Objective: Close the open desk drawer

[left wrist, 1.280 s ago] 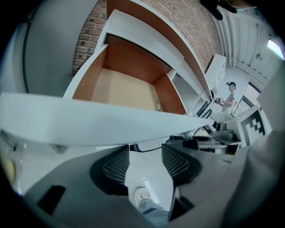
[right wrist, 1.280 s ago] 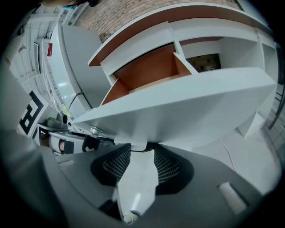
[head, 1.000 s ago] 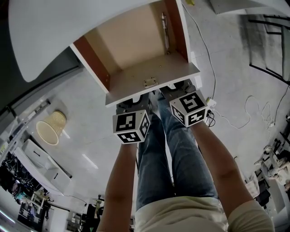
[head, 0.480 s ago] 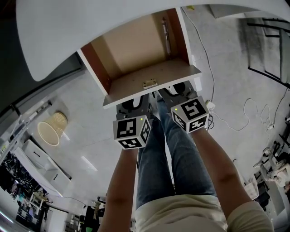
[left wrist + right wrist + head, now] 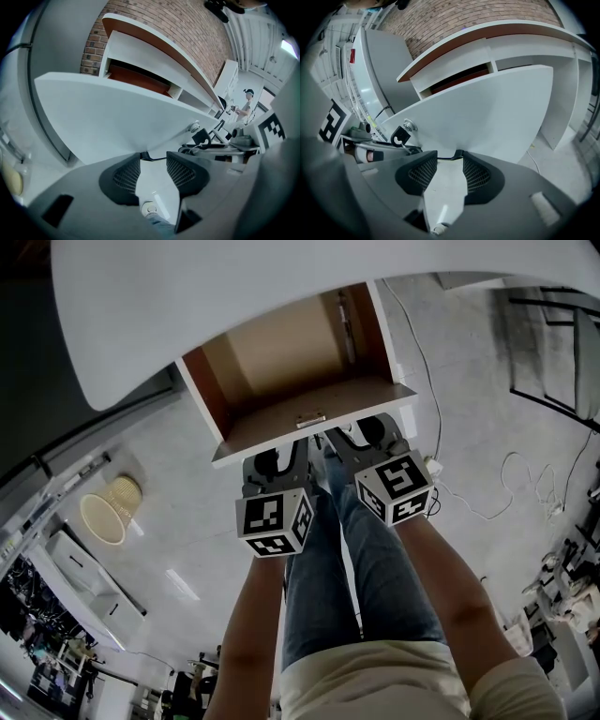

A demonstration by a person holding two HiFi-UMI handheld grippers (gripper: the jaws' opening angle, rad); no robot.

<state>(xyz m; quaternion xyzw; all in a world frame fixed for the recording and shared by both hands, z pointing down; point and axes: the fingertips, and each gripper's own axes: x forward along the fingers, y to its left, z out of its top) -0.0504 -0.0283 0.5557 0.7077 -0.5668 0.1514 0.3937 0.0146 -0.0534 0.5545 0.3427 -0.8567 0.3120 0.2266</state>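
The open drawer (image 5: 281, 357) juts out from under the white desk top (image 5: 234, 296), showing its wooden floor and red-brown sides. Its white front panel (image 5: 314, 416) has a small lock (image 5: 194, 126). My left gripper (image 5: 275, 457) sits just below the panel's lower edge, left of the middle. Its jaws have just been closing and stand open, with only floor showing between the pads (image 5: 129, 174). My right gripper (image 5: 367, 433) is beside it, right of the middle, also open and holding nothing. In both gripper views the panel (image 5: 487, 108) fills the space just past the fingertips.
The person's legs in jeans (image 5: 361, 587) stand under the grippers. A wicker bin (image 5: 108, 512) sits on the floor at the left. Cables (image 5: 487, 493) and a socket strip (image 5: 433, 465) lie at the right. A brick wall (image 5: 454, 18) rises behind the desk.
Both grippers have risen a little toward the drawer front's lower edge. Less of the drawer's inside shows under the desk top than a second ago.
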